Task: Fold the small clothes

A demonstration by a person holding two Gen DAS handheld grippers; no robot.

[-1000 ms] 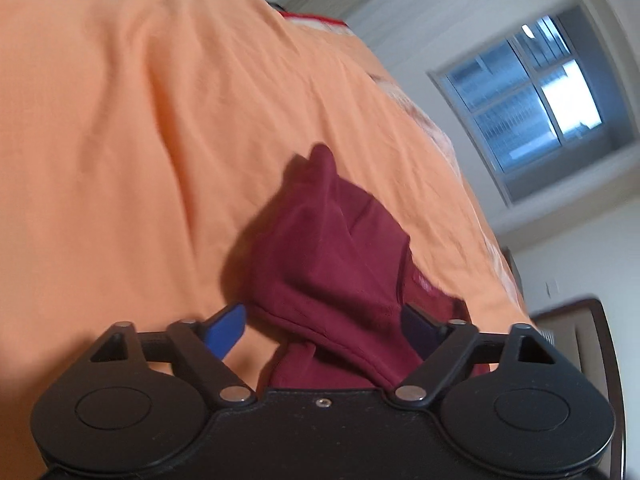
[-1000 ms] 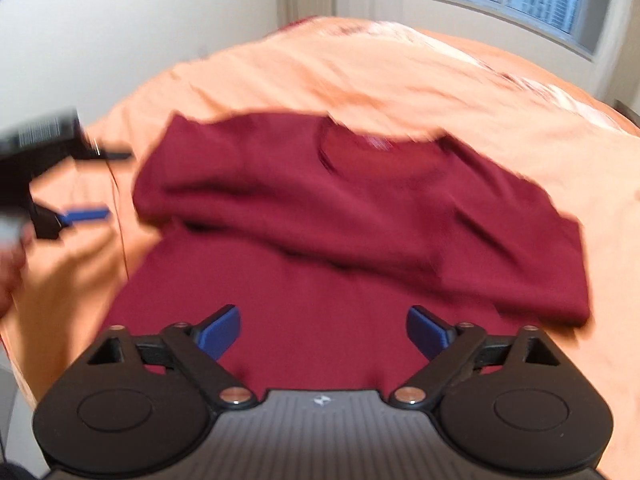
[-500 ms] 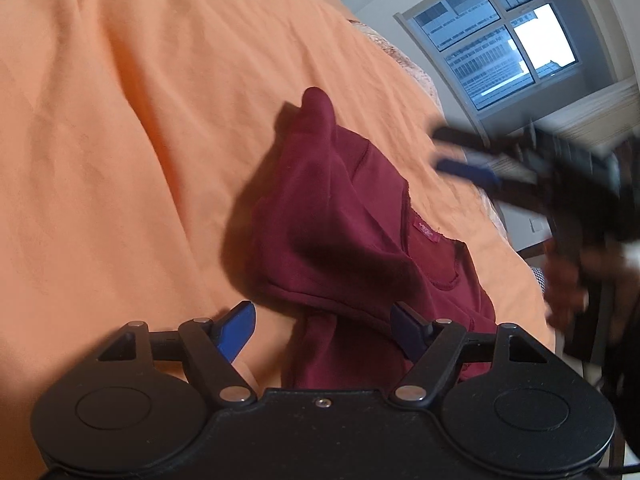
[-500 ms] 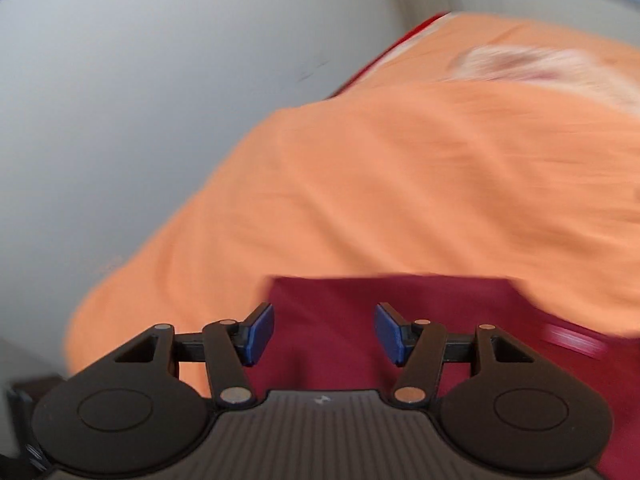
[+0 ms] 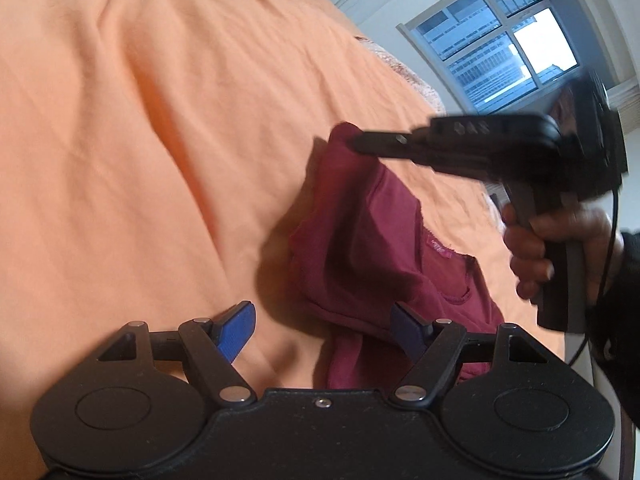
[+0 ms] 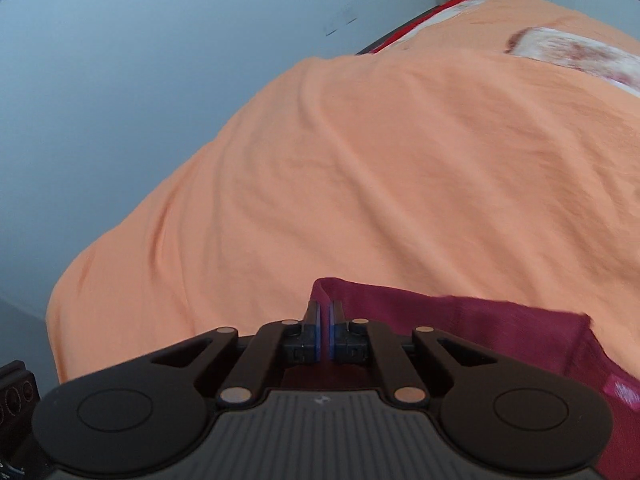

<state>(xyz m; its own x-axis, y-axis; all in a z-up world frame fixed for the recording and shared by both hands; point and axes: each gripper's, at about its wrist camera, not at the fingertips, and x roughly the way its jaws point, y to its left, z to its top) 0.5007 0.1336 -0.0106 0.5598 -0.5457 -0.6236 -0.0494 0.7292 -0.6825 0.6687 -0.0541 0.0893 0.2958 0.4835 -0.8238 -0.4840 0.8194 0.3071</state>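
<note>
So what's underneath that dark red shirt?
The maroon shirt lies crumpled on an orange bedspread, which shows all around it. The right gripper is shut on its far corner. Whatever sits beneath the shirt's folds is covered.

Right tool: from open above the shirt to clamped on its far corner.

A second ago the right tool stood wide open over the spread maroon shirt; half a second ago its jaws had narrowed above the cloth; now its blue pads are pressed together on a raised tip of the fabric. In the left wrist view the right tool, absent a second ago and blurred at the right edge half a second ago, now reaches across to the shirt's far corner, which it meets at its tip, with the hand on its grip in sight. Left tool: opening slightly narrower than a second ago.
</note>
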